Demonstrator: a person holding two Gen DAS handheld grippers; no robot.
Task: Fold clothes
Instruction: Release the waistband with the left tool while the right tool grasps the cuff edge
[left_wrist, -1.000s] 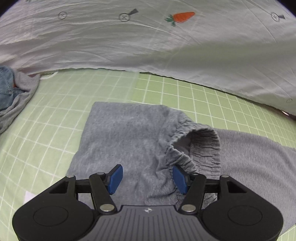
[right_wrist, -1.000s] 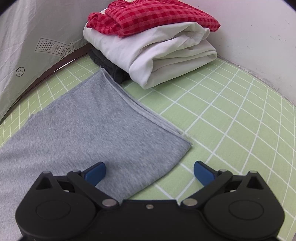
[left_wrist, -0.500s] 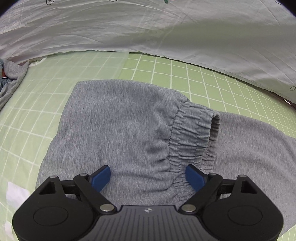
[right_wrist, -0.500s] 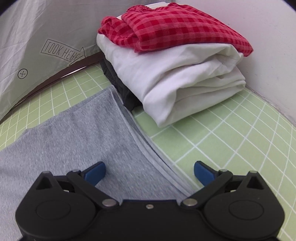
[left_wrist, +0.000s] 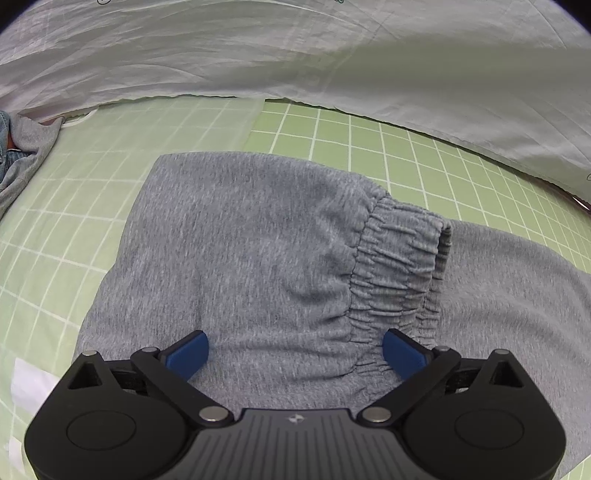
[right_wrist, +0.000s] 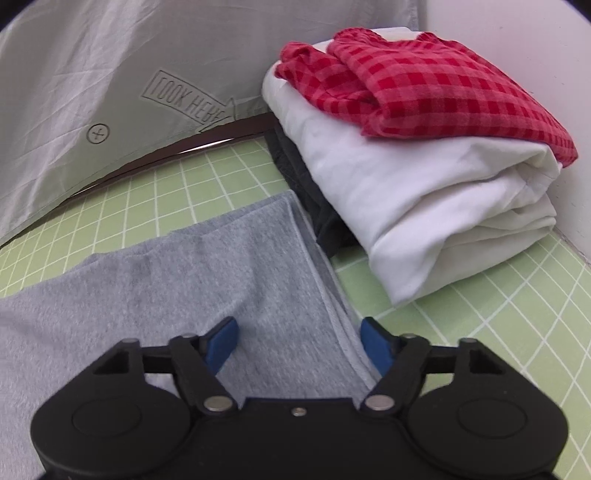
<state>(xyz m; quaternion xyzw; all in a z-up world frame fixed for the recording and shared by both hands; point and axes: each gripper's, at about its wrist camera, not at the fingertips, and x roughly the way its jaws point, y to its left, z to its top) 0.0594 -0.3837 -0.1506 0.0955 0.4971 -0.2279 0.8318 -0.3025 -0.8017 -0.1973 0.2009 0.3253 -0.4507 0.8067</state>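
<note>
the grey sweatpants (left_wrist: 258, 258) lie flat on the green gridded mat (left_wrist: 369, 136), filling the middle and lower part of the left wrist view. their gathered elastic waistband (left_wrist: 399, 266) sits folded over to the right of centre, lying on top of more of the grey cloth running off to the right edge. bare mat shows along the top of the garment and down the left side. a crumpled white sheet (left_wrist: 295, 55) bounds the mat across the top, and a small heap of grey and denim cloth (left_wrist: 18, 155) sits at the far left edge.

the left hand-held gripper (left_wrist: 295, 352) has its jaws spread wide, having just been opening; its blue pads stand either side of the cloth just below the waistband without pinching it.

in the right wrist view, the garment's hemmed edge (right_wrist: 321, 266) runs diagonally from centre down toward the lower right. the right hand-held gripper (right_wrist: 299, 345) straddles that edge; its jaws have just been closing, with the cloth between them but the pads not yet pressing it. just upper right of the hem stands a stack of folded clothes (right_wrist: 424, 206), white with a red checked piece (right_wrist: 424, 85) on top, leaving open mat only at the lower right.
</note>
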